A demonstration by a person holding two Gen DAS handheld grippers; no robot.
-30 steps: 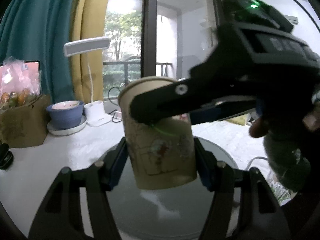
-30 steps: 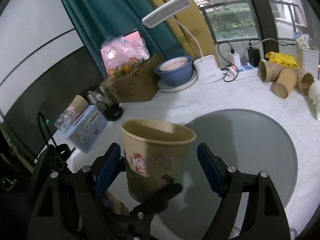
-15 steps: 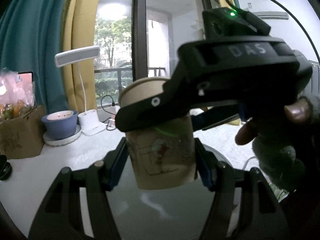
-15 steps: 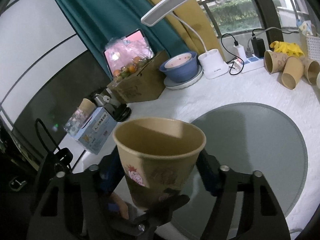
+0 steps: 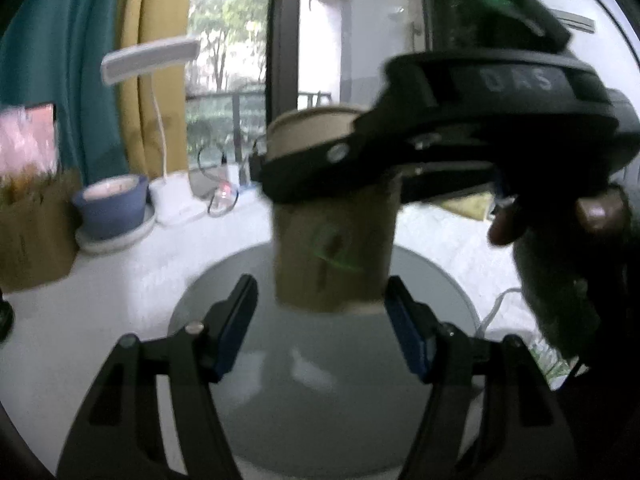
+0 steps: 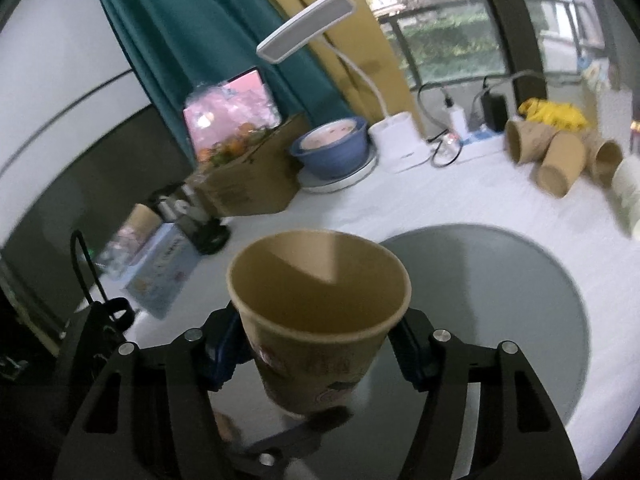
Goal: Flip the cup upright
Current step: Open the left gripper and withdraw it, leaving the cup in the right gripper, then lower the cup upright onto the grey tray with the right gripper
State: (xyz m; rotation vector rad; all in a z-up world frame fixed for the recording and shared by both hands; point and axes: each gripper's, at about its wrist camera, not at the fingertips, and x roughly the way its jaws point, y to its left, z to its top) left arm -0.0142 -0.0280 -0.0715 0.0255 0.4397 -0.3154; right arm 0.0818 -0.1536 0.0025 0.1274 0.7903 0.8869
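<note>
A brown paper cup (image 6: pixel 320 320) with printed pictures is upright, mouth up, held above the grey round mat (image 6: pixel 520 300). My right gripper (image 6: pixel 316 356) is shut on the cup just below its rim; the cup also shows in the left wrist view (image 5: pixel 332 248), with the right gripper's black fingers (image 5: pixel 320 168) clamped across its upper part. My left gripper (image 5: pixel 320 324) is open, its blue pads standing apart on either side of the cup's base without touching it. The cup's base is hidden in the right wrist view.
A white desk lamp (image 6: pixel 396 140), a blue bowl on a plate (image 6: pixel 332 148), a cardboard box of fruit (image 6: pixel 248 184) and a power strip (image 6: pixel 472 144) line the back. Several paper cups (image 6: pixel 560 160) lie at the back right. A tissue box (image 6: pixel 160 276) stands left.
The right gripper has closed on the cup. The left gripper has opened and drawn back from it. The cup now sits closer and more open-mouthed in the right wrist view.
</note>
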